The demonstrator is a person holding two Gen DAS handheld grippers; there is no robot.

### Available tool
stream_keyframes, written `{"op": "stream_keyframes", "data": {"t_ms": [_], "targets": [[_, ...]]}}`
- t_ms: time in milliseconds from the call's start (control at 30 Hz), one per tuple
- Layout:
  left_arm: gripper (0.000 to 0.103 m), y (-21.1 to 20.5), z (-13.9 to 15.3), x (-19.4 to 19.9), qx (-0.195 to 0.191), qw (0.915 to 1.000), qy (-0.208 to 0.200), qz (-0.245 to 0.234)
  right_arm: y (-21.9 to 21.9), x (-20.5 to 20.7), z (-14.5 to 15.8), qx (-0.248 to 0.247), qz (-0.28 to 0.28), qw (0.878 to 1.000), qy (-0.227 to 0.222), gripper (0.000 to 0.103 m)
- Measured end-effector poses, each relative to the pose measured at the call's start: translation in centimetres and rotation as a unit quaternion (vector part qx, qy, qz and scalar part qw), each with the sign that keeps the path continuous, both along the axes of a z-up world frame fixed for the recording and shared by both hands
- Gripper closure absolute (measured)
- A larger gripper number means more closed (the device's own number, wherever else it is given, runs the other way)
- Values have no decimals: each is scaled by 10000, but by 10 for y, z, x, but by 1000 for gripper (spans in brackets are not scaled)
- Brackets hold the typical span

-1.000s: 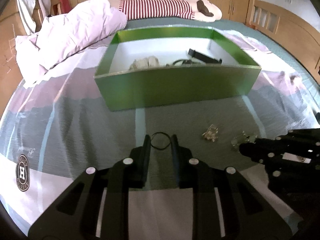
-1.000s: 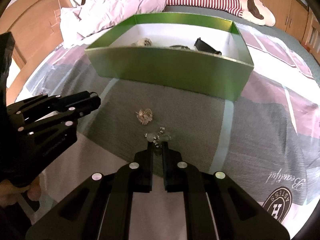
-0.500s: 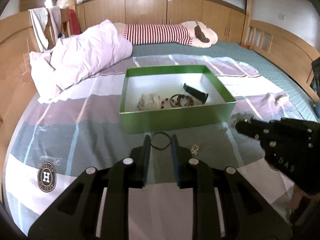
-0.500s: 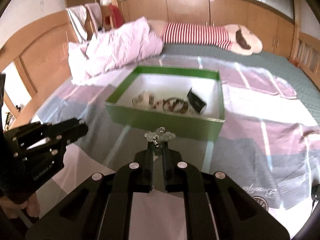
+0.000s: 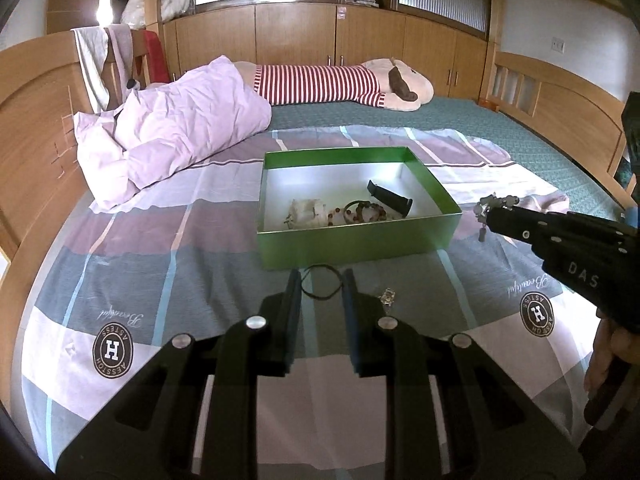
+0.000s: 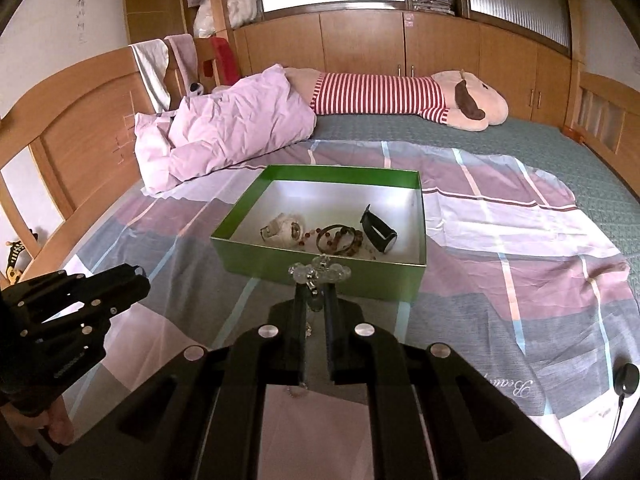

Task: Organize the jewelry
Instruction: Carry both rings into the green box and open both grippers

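A green box (image 5: 356, 242) (image 6: 320, 266) sits on the bed with a watch, bead bracelets (image 6: 340, 238) and a black band (image 5: 390, 198) inside. My right gripper (image 6: 314, 286) is shut on a clear crystal bracelet (image 6: 320, 270), held in the air just short of the box's near wall; it shows at the right in the left wrist view (image 5: 490, 208). My left gripper (image 5: 320, 282) is shut on a thin black ring (image 5: 320, 286), held above the sheet in front of the box. A small silver jewel (image 5: 387, 296) lies on the sheet right of the left fingers.
A crumpled pink quilt (image 5: 172, 132) lies at the back left. A long striped plush toy (image 5: 336, 84) lies along the far side. Wooden bed frame (image 6: 68, 132) and cupboards surround the bed. A small black round object (image 6: 626, 378) sits at the right on the sheet.
Both grippers have risen and drawn back from the sheet, each carrying its piece. The right gripper lifted the crystal bracelet off the sheet. The box now looks smaller and farther.
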State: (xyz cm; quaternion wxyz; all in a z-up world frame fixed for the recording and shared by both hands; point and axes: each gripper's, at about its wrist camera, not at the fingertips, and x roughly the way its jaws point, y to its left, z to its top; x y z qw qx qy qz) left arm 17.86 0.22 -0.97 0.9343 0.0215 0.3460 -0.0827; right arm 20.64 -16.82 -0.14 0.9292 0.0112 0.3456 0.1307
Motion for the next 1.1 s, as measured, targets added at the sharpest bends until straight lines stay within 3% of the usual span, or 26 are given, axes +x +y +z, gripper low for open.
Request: {"op": "stream_keyframes", "data": {"t_ms": [800,933,1100], "targets": [[83,-3,-12,38,-84,9997,168,152,-12,31,-10,289,-110,9995,61,95],[83,-13,-5,61,-103,9998,148,109,-11,47,-1,305,-116,9994,-112,95],[83,-36,9,112,-61,10000,-17,-8,-13,102,-8,73,-162,9998,-76,95]]}}
